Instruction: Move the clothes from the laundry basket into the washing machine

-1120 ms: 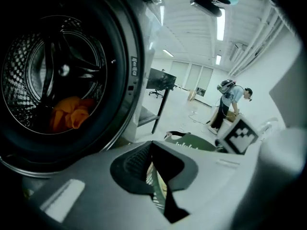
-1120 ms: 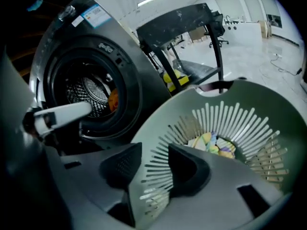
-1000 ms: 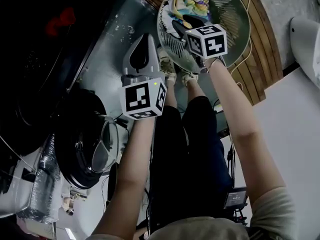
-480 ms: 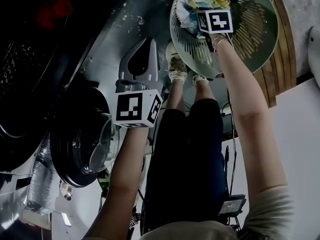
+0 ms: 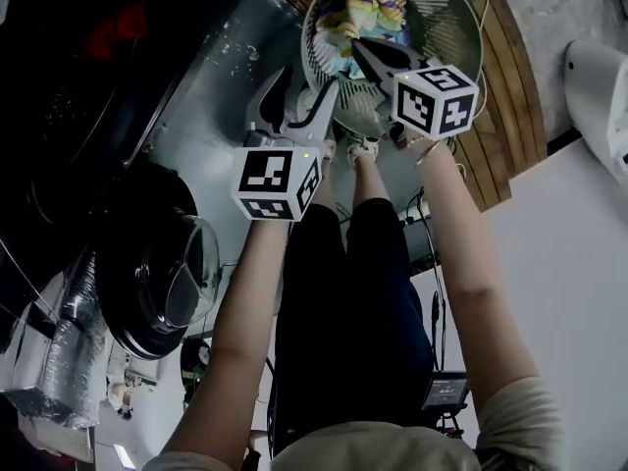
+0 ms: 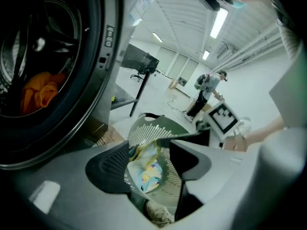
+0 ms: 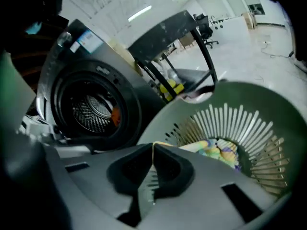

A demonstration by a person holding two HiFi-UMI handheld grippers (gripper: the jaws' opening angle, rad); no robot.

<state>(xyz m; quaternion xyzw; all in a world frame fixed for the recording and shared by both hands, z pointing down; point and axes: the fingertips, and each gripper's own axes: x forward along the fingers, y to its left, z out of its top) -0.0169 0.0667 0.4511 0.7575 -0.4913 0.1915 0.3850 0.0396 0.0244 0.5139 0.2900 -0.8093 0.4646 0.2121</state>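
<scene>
My left gripper (image 5: 308, 79) just opening, empty, my right gripper (image 5: 359, 45) closing on the clothes (image 5: 358, 13), drawn back toward me.

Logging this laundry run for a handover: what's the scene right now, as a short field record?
left gripper: open, jaws just opened, nothing between them
right gripper: jaws just closed, shut on an edge of the multicoloured garment
multicoloured garment: rest of it lies in the laundry basket
washing machine: open, orange garment inside
</scene>
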